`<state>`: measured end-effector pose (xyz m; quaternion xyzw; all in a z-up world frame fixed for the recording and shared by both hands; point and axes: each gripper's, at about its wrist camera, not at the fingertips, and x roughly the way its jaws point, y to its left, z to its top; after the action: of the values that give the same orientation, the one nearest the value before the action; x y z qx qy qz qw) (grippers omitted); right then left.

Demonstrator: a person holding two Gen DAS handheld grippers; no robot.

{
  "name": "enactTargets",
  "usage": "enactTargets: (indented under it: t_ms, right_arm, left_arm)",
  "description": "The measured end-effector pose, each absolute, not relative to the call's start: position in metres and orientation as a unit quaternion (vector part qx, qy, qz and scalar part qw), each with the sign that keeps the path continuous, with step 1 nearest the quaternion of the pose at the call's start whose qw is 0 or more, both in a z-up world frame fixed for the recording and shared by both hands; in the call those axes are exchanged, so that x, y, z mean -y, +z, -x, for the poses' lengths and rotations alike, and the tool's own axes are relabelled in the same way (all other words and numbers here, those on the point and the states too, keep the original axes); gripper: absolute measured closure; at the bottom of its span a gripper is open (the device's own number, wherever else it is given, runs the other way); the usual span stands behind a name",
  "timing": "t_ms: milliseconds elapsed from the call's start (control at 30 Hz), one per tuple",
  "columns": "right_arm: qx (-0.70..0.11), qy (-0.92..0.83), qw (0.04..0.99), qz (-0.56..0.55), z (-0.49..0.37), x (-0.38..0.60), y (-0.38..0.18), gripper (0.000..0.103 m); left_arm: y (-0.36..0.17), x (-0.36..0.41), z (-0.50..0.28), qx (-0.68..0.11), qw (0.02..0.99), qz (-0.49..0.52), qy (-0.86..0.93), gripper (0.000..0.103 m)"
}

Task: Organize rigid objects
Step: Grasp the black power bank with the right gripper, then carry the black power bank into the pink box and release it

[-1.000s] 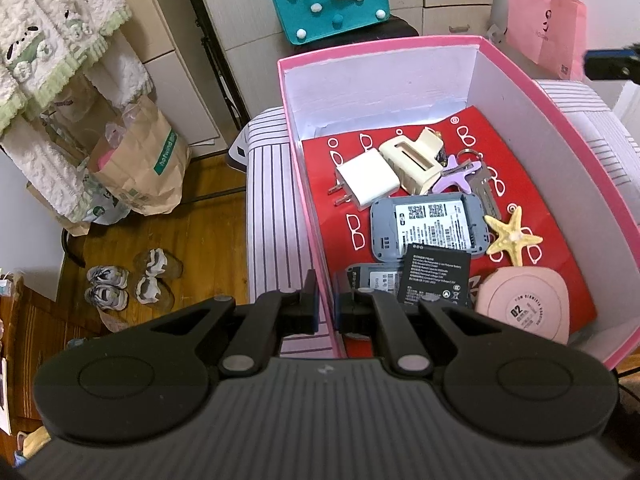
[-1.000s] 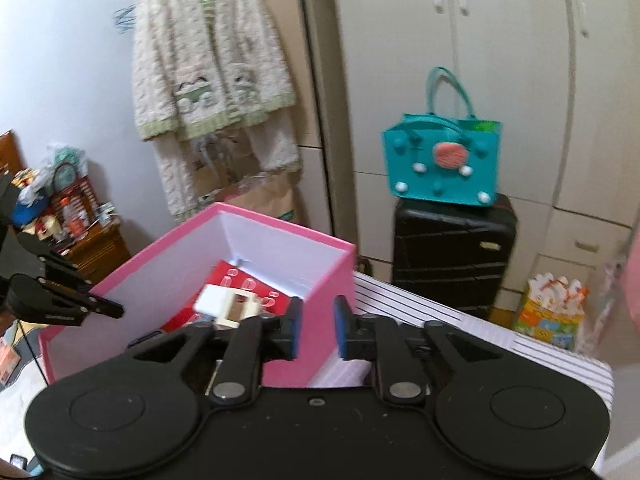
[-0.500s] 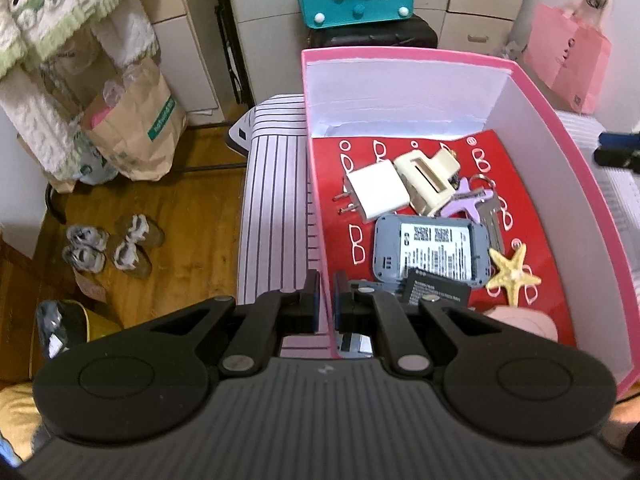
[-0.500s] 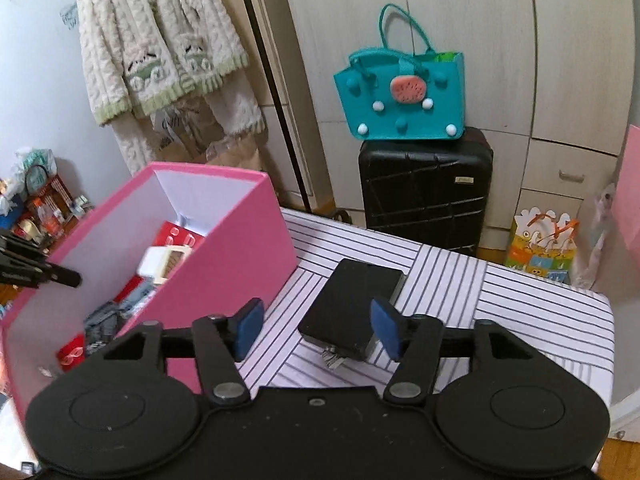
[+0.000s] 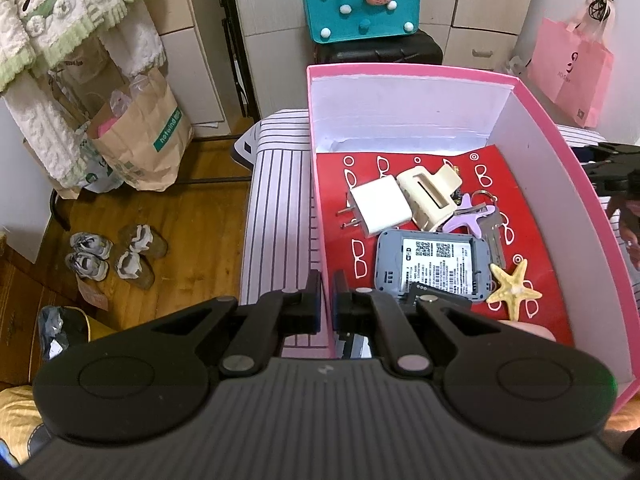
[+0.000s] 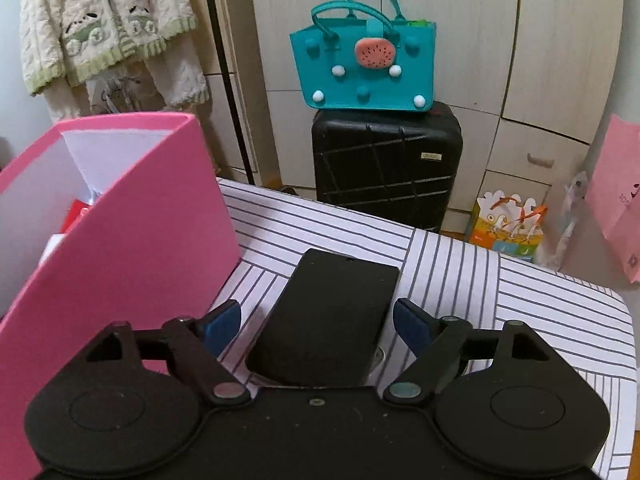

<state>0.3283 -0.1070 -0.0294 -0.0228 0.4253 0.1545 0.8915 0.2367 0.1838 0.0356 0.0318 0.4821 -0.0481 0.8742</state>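
Pink cardboard forms the box, whose near wall is pinched by the left gripper. Several small items are already stowed inside. The black slab remains on the striped table, straddled untouched by the opening right gripper.

Even indoor light, sharp, perhaps edge-warped

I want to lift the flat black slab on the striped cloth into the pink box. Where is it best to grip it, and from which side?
Probably across its two long edges near the close end, coming down from above. The black slab lies flat and thin on the striped cloth, lengthwise between the fingers of the right tool, whose jaws are opening and do not touch it.
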Motion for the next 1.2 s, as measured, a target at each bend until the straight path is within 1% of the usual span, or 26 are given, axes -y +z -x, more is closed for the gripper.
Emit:
enactTargets:
  t_ms: [67,133,167,200,500,833,1000,1200]
  right_arm:
    - [-0.427,0.147,0.891,0.032,-0.332,0.103,-0.034,0.017]
    - [-0.424,0.14,0.894,0.042,-0.332,0.1,-0.037,0.031]
    - [-0.42,0.139,0.896,0.048,-0.332,0.099,-0.037,0.035]
    - [-0.419,0.142,0.895,0.05,-0.331,0.099,-0.035,0.037]
    - [-0.412,0.169,0.895,0.012,-0.321,0.113,-0.013,0.037]
    - [-0.383,0.199,0.895,-0.115,-0.285,0.133,0.036,0.037]
    - [-0.371,0.223,0.892,-0.129,-0.26,0.119,0.064,0.037]
    - [-0.372,0.243,0.886,-0.131,-0.23,0.095,0.082,0.037]
  left_arm:
    - [0.036,-0.183,-0.236,-0.482,0.874,-0.032,-0.049,0.099]
    - [0.035,-0.183,-0.236,-0.482,0.874,-0.029,-0.051,0.098]
    - [0.035,-0.184,-0.237,-0.482,0.874,-0.026,-0.052,0.098]
    - [0.035,-0.185,-0.237,-0.481,0.875,-0.024,-0.054,0.098]
    - [0.034,-0.187,-0.235,-0.476,0.877,-0.021,-0.066,0.097]
    - [0.033,-0.196,-0.233,-0.463,0.88,-0.017,-0.1,0.094]
    - [0.032,-0.197,-0.232,-0.461,0.88,-0.023,-0.117,0.093]
    - [0.031,-0.199,-0.233,-0.457,0.879,-0.031,-0.134,0.092]
